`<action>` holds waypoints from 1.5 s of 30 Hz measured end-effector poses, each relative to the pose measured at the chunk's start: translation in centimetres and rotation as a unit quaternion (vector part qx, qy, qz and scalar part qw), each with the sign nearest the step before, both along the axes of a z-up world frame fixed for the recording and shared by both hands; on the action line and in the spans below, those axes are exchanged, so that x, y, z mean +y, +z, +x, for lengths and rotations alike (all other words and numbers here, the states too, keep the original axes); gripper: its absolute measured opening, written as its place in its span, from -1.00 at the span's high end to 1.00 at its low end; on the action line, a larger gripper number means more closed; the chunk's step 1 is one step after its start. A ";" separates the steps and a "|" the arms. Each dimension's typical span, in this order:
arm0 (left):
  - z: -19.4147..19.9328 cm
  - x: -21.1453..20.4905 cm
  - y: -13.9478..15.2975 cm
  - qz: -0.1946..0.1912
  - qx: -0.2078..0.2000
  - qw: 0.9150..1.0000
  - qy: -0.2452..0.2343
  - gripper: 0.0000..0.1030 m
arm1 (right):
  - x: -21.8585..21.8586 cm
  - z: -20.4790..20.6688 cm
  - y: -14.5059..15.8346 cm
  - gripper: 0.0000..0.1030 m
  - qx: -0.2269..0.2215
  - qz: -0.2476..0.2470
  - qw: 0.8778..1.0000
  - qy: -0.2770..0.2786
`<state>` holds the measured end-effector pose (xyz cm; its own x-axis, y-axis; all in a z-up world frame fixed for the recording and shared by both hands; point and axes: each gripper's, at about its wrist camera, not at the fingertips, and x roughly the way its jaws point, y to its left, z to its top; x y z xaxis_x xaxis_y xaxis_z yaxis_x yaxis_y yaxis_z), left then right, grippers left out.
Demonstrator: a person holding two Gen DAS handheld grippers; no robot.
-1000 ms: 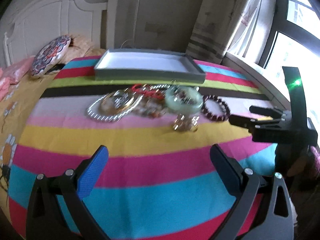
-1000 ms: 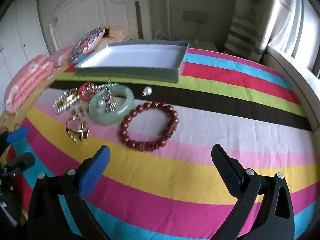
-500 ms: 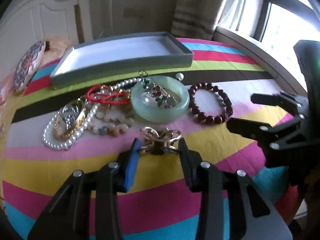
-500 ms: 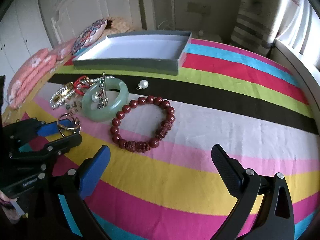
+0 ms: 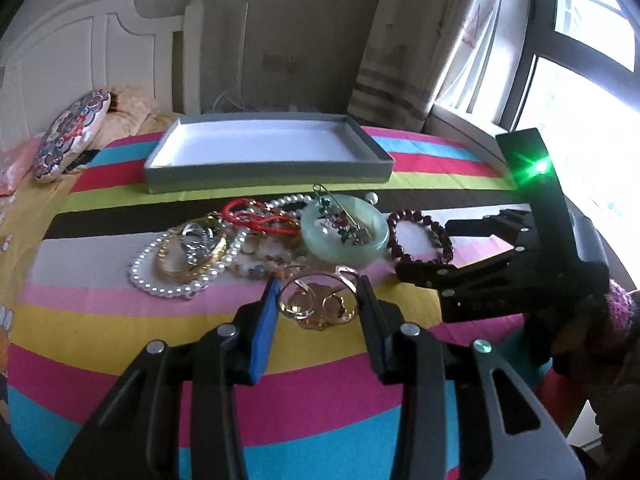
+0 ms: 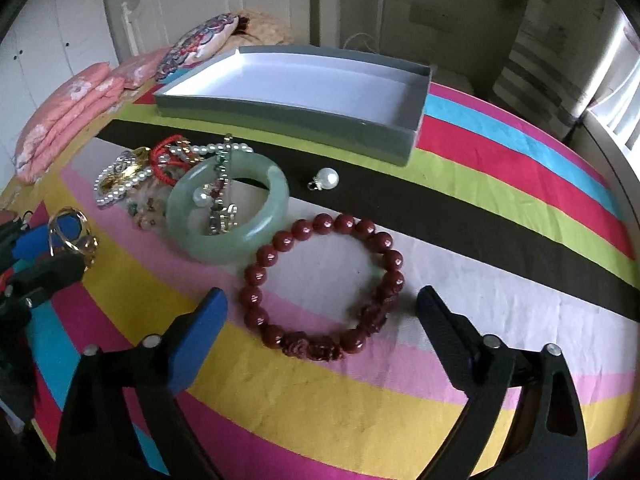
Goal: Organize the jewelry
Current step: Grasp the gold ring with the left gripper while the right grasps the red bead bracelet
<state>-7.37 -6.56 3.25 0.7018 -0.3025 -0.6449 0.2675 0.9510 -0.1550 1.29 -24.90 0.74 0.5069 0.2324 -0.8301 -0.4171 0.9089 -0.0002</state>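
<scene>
My left gripper (image 5: 318, 304) pinches the gold openwork ring cluster (image 5: 318, 306) for the grey shallow cardboard tray (image 5: 264, 168); my right gripper (image 6: 320, 320), jaws closing, straddles the dark-red bead bracelet (image 6: 324, 288), untouched.

No text, label, brand, number or sign can be read in either view. The grey tray (image 6: 304, 120) shows plain walls and a bare white floor, with no print on them. The black gripper bodies carry no lettering that can be made out. The patterned cushion (image 5: 72, 136), beyond the tray's far left corner, bears only a floral design, no words. The pink folded cloth (image 6: 72, 108) to the left of the tray shows white flower shapes only. The striped cover (image 6: 500, 208) under the tray has bands of colour and no writing.
</scene>
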 end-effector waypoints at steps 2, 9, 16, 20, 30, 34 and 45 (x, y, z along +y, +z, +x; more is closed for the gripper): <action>-0.6 0.3 0.4 -0.001 -0.004 1.000 0.001 0.26 | -0.4 -0.4 0.2 -0.60 -0.002 0.006 1.000 -0.001; -1.6 0.3 0.7 -0.005 -0.013 1.000 0.003 0.26 | -1.1 -1.2 0.7 -0.05 -0.017 0.007 1.000 -0.002; -1.5 0.5 1.3 -0.003 -0.022 1.000 0.005 0.26 | -2.1 -2.3 1.1 0.39 -0.024 0.020 1.000 0.003; -1.4 1.0 1.6 -0.004 -0.024 1.000 0.010 0.26 | -2.8 -2.7 1.3 0.43 -0.020 0.033 0.999 0.002; -1.5 0.5 1.4 -0.003 -0.021 1.000 0.005 0.26 | -4.6 -2.4 2.6 0.41 -0.011 0.067 0.998 -0.013; -1.2 0.5 1.4 -0.004 -0.022 1.000 0.004 0.26 | -4.7 -2.1 1.8 0.41 0.002 0.065 0.998 -0.015; -0.1 0.5 1.6 0.000 -0.023 1.000 -0.002 0.26 | -0.5 -3.7 1.2 0.68 -0.027 -0.043 0.999 0.018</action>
